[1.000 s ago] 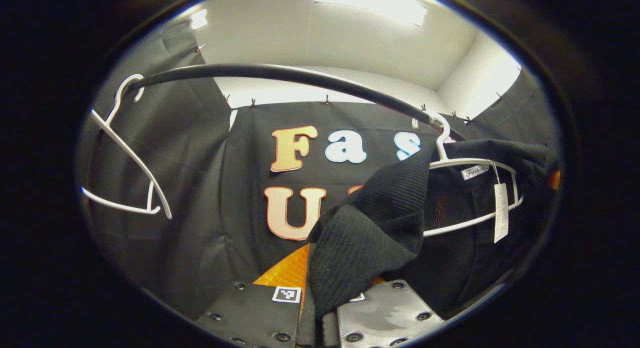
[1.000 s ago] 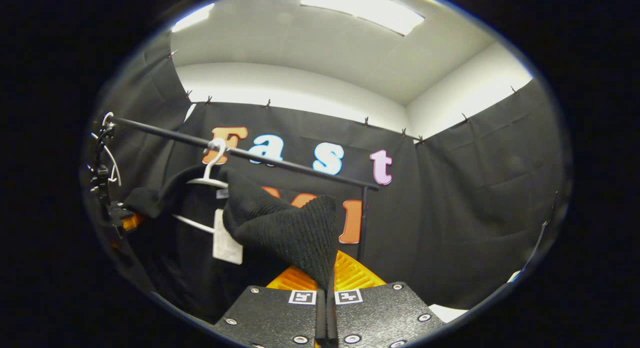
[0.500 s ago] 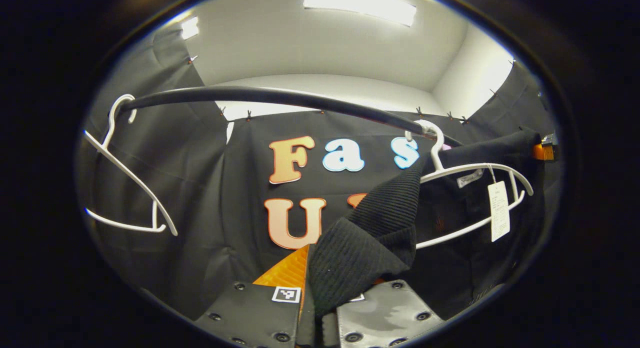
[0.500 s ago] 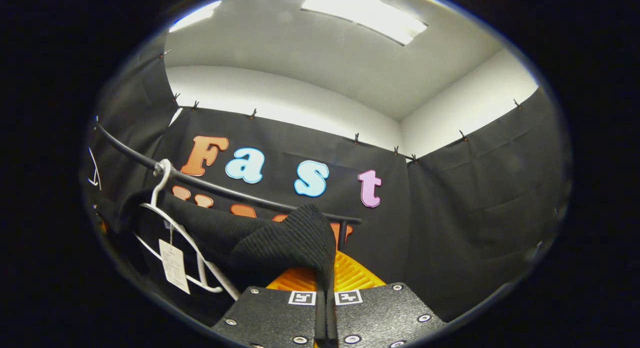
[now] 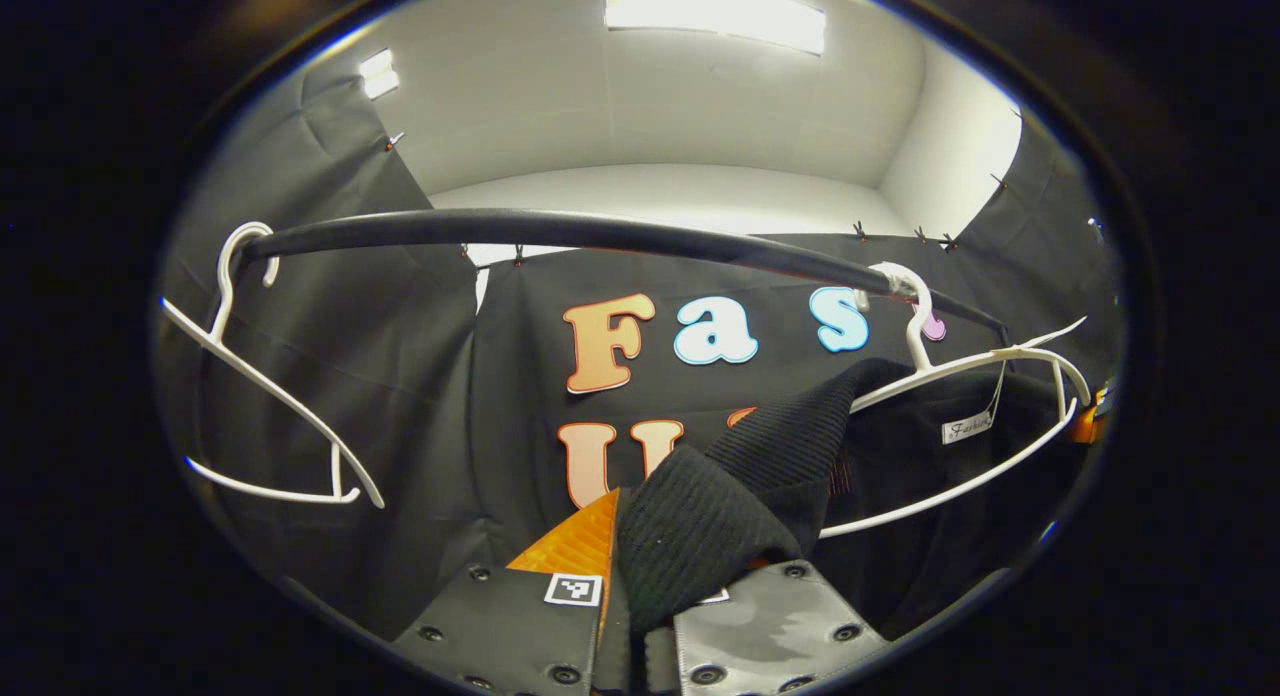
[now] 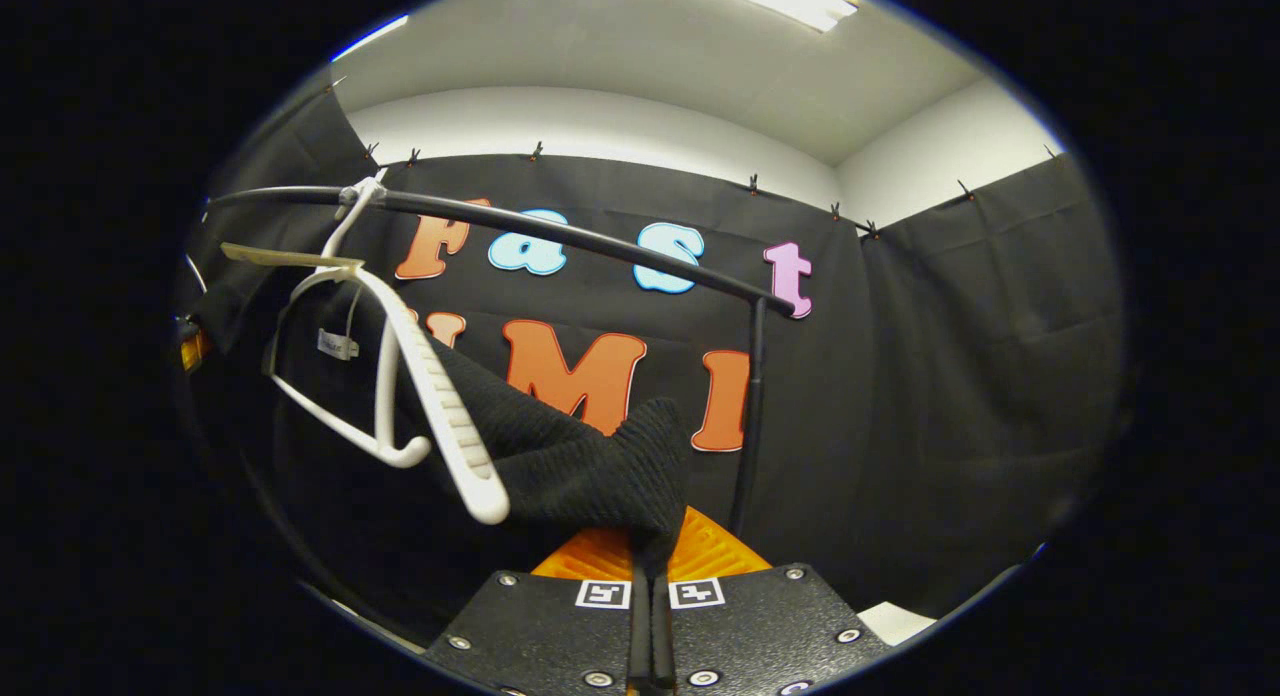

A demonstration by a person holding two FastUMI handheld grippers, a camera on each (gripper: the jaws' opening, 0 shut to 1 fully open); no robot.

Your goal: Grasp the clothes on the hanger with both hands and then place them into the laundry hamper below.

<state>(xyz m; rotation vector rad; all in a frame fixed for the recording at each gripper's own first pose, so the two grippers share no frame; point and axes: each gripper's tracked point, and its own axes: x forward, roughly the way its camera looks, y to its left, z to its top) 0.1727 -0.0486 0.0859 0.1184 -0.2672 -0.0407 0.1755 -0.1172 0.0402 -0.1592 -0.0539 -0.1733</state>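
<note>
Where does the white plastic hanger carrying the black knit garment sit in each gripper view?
Left gripper view: the white plastic hanger hangs at the right, its hook on the black rail, the black knit garment draped below it.
Right gripper view: the same hanger is at the left, tilted, its near arm bare.
Shared landmark: the black rail.

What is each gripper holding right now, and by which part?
Both hold the black knit garment: the left gripper pinches one shoulder edge, the right gripper the other, beside the white hanger.
</note>
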